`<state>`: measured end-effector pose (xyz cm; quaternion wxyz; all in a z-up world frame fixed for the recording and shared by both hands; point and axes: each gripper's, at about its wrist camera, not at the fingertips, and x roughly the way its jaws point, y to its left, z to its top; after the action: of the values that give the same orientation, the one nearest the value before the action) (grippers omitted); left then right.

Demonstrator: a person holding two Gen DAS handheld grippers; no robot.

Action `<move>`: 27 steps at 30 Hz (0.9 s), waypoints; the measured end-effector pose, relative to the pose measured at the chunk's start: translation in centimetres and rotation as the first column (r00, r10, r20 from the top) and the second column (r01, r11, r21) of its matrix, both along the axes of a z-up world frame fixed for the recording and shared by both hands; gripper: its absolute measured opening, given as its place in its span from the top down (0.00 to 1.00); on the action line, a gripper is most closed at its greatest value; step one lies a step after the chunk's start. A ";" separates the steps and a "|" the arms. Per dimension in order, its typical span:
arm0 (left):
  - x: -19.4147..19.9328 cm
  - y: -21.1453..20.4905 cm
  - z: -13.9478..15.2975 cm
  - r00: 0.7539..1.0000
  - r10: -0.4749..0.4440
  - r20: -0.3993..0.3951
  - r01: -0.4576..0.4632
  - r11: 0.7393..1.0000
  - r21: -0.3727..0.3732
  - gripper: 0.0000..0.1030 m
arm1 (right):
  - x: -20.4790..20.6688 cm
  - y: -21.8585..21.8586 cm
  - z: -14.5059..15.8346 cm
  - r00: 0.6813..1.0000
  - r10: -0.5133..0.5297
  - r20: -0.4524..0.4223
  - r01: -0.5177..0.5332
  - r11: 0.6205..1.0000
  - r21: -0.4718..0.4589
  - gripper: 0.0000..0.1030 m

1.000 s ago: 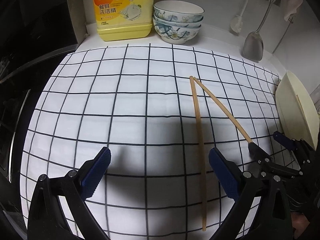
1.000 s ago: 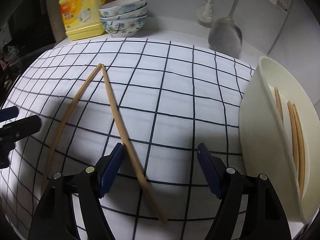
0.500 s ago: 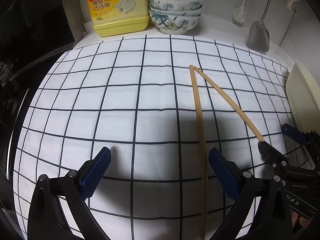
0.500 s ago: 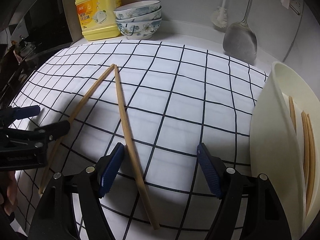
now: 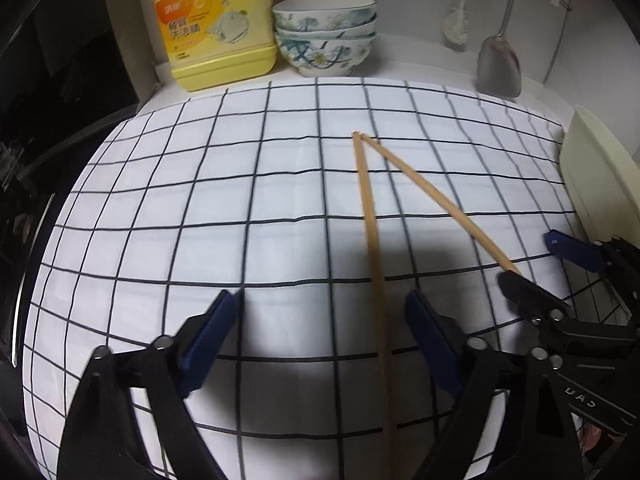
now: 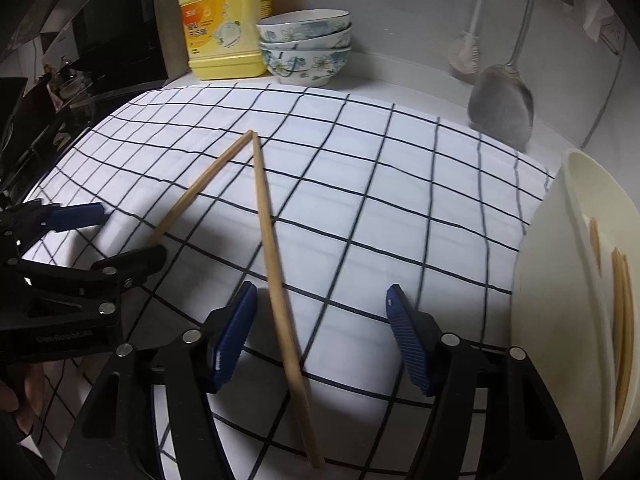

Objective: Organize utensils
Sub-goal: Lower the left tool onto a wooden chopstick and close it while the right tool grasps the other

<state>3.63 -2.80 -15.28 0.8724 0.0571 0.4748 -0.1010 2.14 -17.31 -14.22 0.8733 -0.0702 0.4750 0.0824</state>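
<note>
Two chopsticks (image 5: 370,216) beside the tray (image 6: 560,280); my left gripper (image 5: 320,340) and right gripper (image 6: 320,332) closing, one between each, neither gripped yet. Next: clamp, lift trayward.

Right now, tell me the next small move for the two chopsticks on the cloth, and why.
Probably finish closing: each hand-held gripper, left and right, straddles one chopstick, left chopstick and right chopstick, jaws closing, pads not yet pressing. More chopsticks already lie in the cream bin.
</note>
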 end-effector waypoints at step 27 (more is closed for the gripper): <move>-1.3 0.4 2.3 0.996 -0.073 -0.054 0.068 0.993 -0.096 0.93 | -1.4 1.5 1.1 0.996 -0.052 -0.069 0.058 0.994 0.092 0.94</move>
<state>2.32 -2.42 -12.96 0.8560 0.0297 0.4922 -0.1555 0.74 -15.78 -13.11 0.8612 -0.0132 0.5013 0.0830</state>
